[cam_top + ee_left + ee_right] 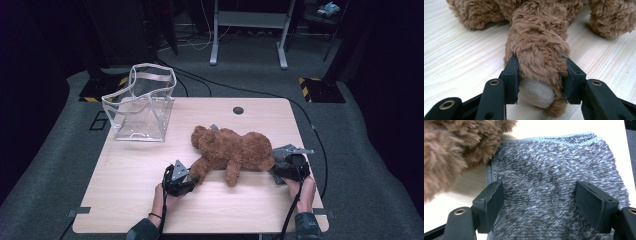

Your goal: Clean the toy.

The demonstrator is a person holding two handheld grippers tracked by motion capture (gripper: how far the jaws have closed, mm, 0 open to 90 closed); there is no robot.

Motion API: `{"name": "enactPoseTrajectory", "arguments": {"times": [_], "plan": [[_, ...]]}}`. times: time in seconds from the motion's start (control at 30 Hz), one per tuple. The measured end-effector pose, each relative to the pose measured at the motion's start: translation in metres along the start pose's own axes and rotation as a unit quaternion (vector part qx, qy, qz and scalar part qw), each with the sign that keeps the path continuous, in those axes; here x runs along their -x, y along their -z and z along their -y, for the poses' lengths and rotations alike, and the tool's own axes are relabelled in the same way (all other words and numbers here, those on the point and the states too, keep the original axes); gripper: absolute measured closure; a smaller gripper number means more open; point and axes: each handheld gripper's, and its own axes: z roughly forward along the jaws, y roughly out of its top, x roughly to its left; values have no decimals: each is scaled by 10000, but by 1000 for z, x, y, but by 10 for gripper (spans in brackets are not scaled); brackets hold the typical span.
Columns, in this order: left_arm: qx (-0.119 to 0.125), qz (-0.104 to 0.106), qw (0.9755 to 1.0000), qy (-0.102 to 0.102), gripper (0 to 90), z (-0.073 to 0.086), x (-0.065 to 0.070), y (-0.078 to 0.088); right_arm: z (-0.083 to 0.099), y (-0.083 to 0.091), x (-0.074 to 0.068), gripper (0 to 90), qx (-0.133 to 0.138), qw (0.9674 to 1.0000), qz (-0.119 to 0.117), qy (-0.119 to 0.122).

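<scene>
A brown teddy bear (230, 147) lies on its front in the middle of the light wooden table (125, 175), head toward the left. My left gripper (192, 176) is shut on the bear's near front paw (539, 50); both pads press into the fur, and the white sole pokes out between the jaws. My right gripper (278, 162) sits at the bear's right end. In the right gripper view, its jaws stand open over a grey knitted cloth (554, 165) lying flat on the table, with the bear's fur (446, 152) just to the left.
A clear plastic bag (142, 102) with pale handles stands open at the table's far left corner. A small dark hole (238, 110) marks the far edge. Cables run over the grey floor (350, 150) behind the table.
</scene>
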Motion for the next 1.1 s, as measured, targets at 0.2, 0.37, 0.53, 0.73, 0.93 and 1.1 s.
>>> {"name": "enactPoseTrajectory", "arguments": {"times": [0.2, 0.37, 0.53, 0.73, 0.93, 1.1], "plan": [[3, 30, 10000, 36, 543, 0, -2, 0, 2, -6, 3, 259, -160, 9999, -9, -29], [22, 23, 10000, 84, 533, 0, -2, 0, 2, -9, 4, 336, -290, 9995, -23, -97], [15, -3, 10000, 72, 517, 0, -2, 0, 5, -6, 7, 564, -211, 9997, -9, -83], [60, 6, 9998, 192, 494, 0, -3, -1, 9, 0, 11, 763, -122, 9997, -26, -198], [-31, 54, 9997, 237, 468, 0, -4, -1, 2, 15, 12, 772, -2, 9998, 42, -168], [-6, 48, 9996, 277, 467, 0, -4, -2, -14, 43, 15, 775, 401, 9991, 134, -94]]}}
